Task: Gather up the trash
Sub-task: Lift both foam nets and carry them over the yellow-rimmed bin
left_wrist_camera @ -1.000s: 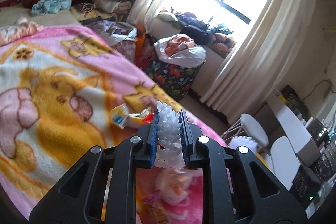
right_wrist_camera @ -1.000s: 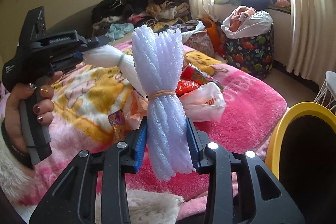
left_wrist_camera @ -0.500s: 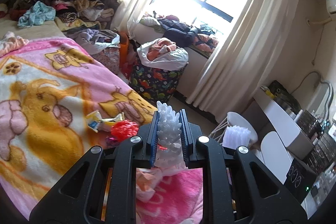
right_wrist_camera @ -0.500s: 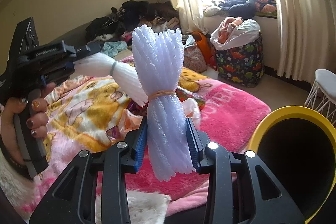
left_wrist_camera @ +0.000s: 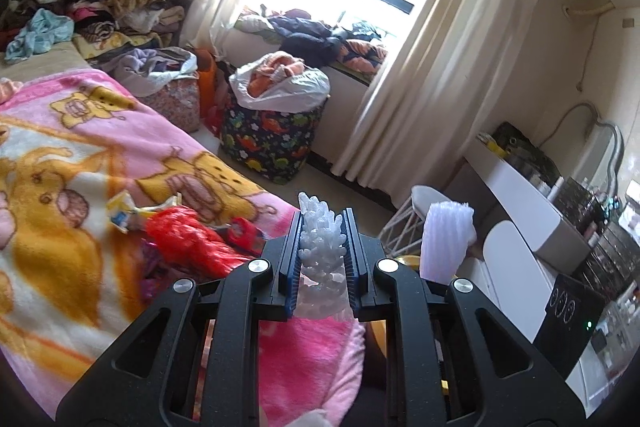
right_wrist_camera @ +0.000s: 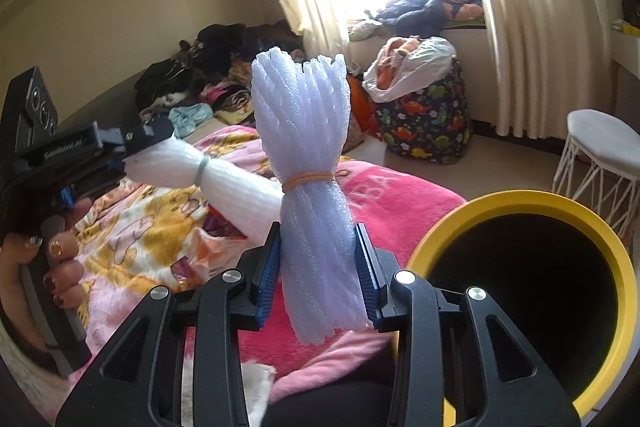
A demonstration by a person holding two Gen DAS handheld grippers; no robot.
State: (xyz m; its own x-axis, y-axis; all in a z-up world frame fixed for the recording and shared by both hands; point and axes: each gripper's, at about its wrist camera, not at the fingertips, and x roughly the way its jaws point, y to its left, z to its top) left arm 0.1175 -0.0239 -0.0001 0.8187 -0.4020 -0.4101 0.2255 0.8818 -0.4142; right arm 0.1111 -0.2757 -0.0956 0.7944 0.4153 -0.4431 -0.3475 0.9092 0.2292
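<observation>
Both tongs, left [left_wrist_camera: 322, 259] and right [right_wrist_camera: 316, 275], clamp banded white foam-net bundles [right_wrist_camera: 310, 163] beside the yellow-rimmed black bin [right_wrist_camera: 520, 203]; next I must swing over its mouth and release.

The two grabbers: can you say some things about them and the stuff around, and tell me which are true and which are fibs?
1. The right gripper is squeezing a foam bundle. True.
2. The left gripper is empty. False: it pinches another white foam bundle.
3. The bin has a yellow rim. True.
4. The blanket on the bed is green. False: it is pink with yellow cartoon animals.
</observation>
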